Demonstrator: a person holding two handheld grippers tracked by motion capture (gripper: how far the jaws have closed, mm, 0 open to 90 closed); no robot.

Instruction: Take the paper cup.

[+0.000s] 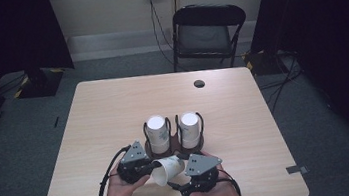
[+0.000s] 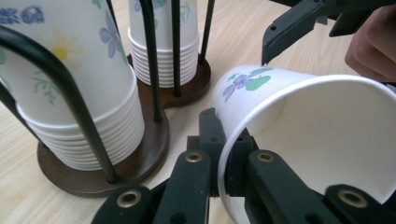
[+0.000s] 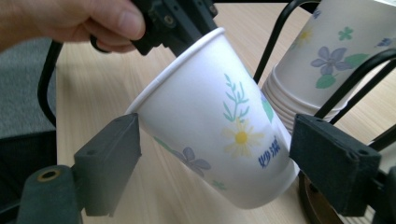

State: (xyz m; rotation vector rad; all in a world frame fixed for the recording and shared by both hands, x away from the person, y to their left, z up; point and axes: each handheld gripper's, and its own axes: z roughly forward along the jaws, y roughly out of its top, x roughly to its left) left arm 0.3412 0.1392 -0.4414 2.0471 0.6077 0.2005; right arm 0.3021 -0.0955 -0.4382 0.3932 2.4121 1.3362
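Two grippers sit at the table's (image 1: pixel 93 113) near edge. Left gripper (image 1: pixel 147 168) pinches the rim of a loose paper cup (image 1: pixel 168 168), which lies tilted on its side between them. Right gripper (image 1: pixel 177 185) jaws are spread wide either side of the cup, not touching it. Just beyond, two stacks of inverted cups (image 1: pixel 157 133) (image 1: pixel 189 128) stand in a dark wire holder (image 1: pixel 175 149). Farther off, a folding chair (image 1: pixel 207 31).
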